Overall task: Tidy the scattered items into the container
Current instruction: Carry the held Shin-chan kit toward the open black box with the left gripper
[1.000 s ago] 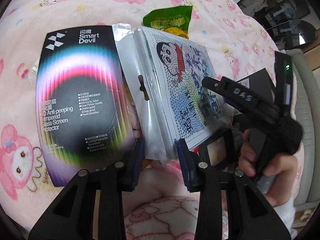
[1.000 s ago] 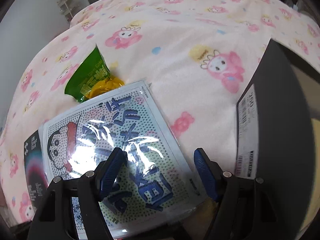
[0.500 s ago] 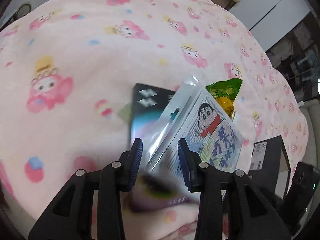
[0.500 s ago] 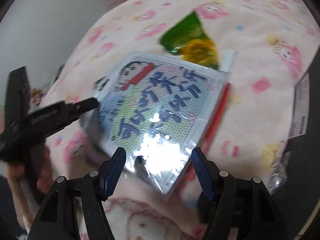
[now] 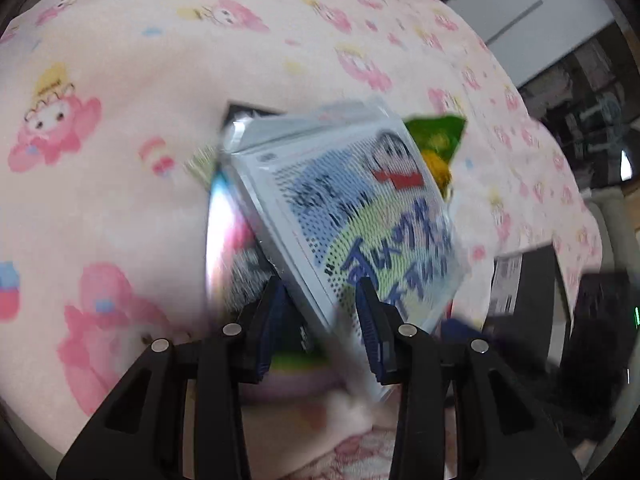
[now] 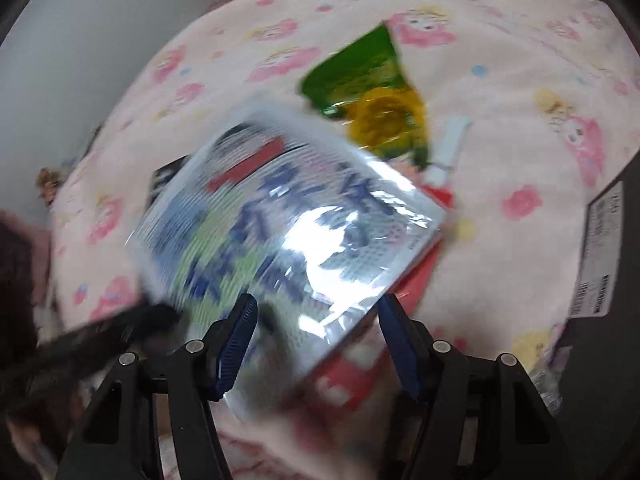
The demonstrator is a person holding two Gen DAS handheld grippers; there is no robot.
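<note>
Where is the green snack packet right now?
The green snack packet lies on the pink blanket, up-centre in the right wrist view, just beyond the cartoon-print sleeve. In the left wrist view it peeks out behind that sleeve's upper right edge.

Your left gripper (image 5: 320,328) is black plastic: two angular arms with triangular cut-outs, silver screw heads at the joints, ribbed blue pads (image 5: 269,328) lining the jaws. Your right gripper (image 6: 316,340) is built the same.

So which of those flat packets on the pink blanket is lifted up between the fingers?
The clear-sleeved cartoon-print packet, tilted up between the left fingers. The green and yellow snack packet lies flat on the blanket; the rainbow-printed black packet sits behind.
</note>
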